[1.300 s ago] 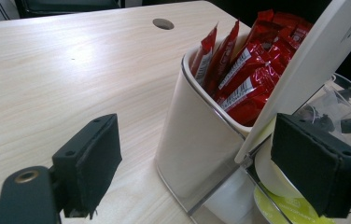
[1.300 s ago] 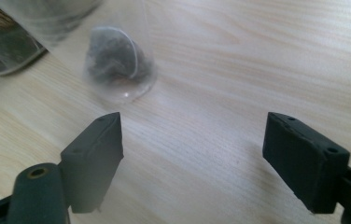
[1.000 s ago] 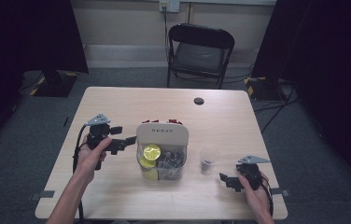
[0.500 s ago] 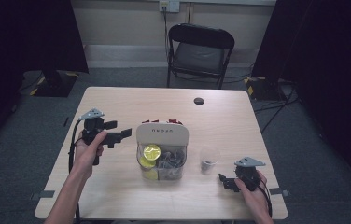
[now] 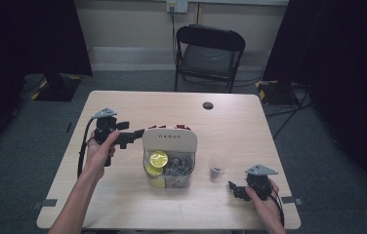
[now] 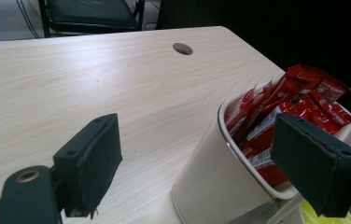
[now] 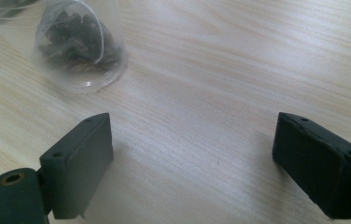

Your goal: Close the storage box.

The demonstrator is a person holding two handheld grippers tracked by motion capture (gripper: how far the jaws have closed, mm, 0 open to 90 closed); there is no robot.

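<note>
Left gripper beside organizer (jaws apart)

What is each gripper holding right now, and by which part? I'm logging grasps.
Nothing. The left gripper is open beside the red packets; the right gripper is open over bare table, near the plastic cup.

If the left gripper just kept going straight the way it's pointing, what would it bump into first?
Most likely the white organizer: the left gripper, jaws open, points at its rim, with red packets just behind. Depth is hard to judge.
</note>
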